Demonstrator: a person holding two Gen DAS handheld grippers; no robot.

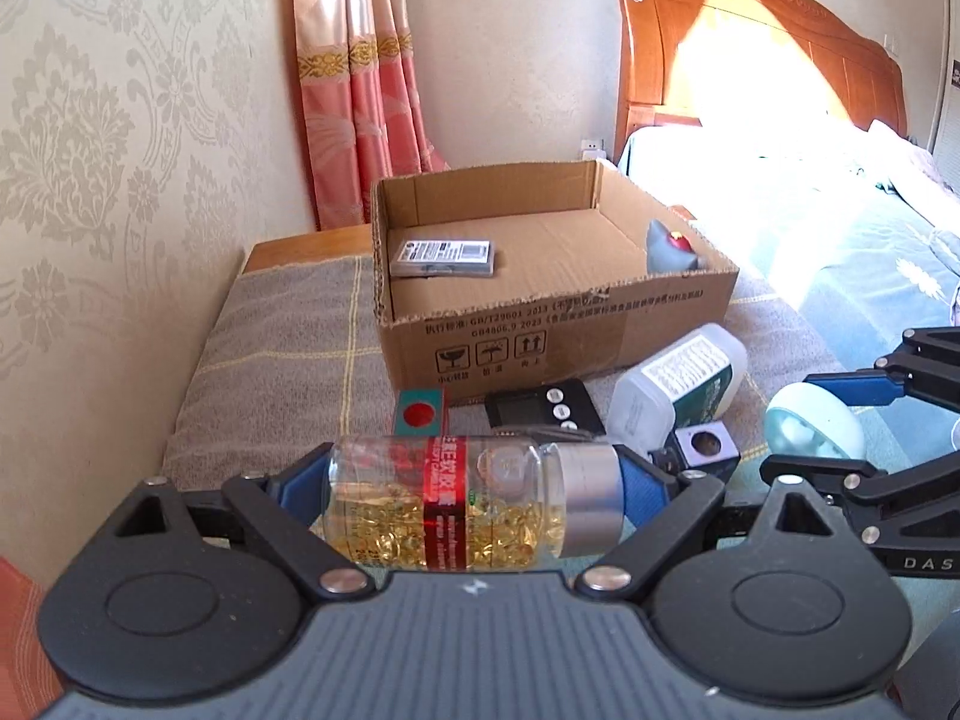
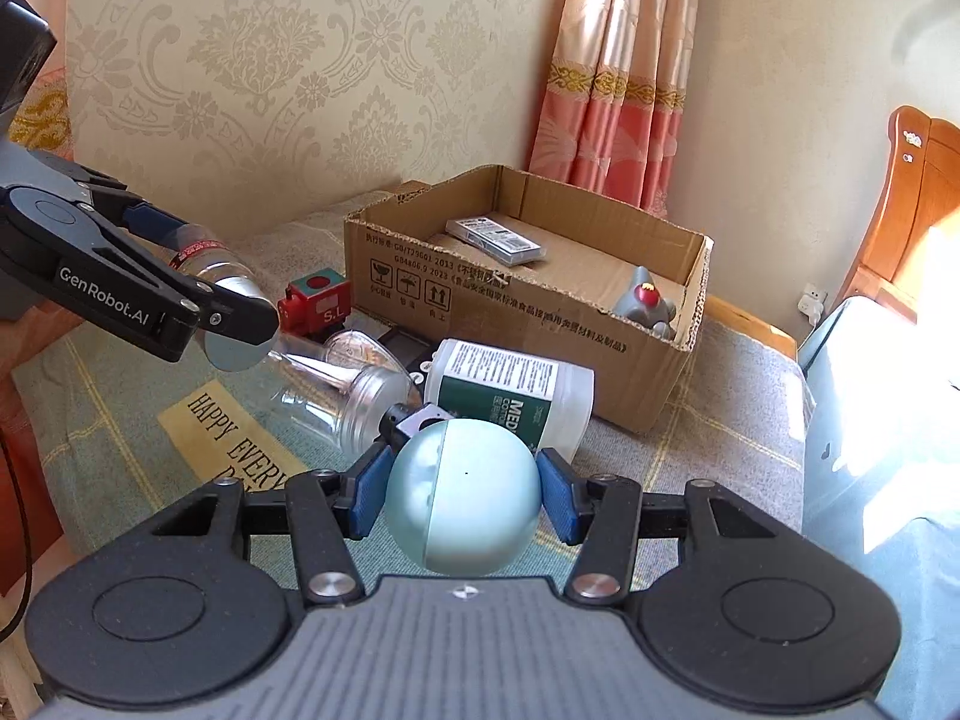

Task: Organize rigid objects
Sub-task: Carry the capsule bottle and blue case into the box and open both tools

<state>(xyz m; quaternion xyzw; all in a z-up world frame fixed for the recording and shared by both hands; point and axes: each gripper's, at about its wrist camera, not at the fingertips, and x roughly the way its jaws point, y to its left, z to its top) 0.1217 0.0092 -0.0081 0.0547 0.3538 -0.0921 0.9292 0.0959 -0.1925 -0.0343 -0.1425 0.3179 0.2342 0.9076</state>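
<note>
Gripping end to end, the left gripper (image 1: 474, 495) clamps the capsule bottle (image 1: 468, 501) sideways. The right gripper (image 2: 465, 495) clamps the pale green ball (image 2: 465, 495). Beyond both, the cardboard box (image 2: 516, 330) holds a card pack (image 2: 495, 239) and grey figure (image 2: 651, 303).

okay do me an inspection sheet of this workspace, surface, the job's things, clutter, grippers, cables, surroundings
Surface: checked blanket, a printed yellow patch on it.
Job's things: pill bottle and pale ball are held; cardboard box holds a flat case and a grey figure.
Clutter: white bottle, clear jar, toy train, black timer lying in front of the box.
Grippers: left gripper clamps the pill bottle end to end; right gripper grips the ball.
Cables: one dark cable at the right view's left edge.
Surroundings: patterned wall, pink curtain, wooden bed.
</note>
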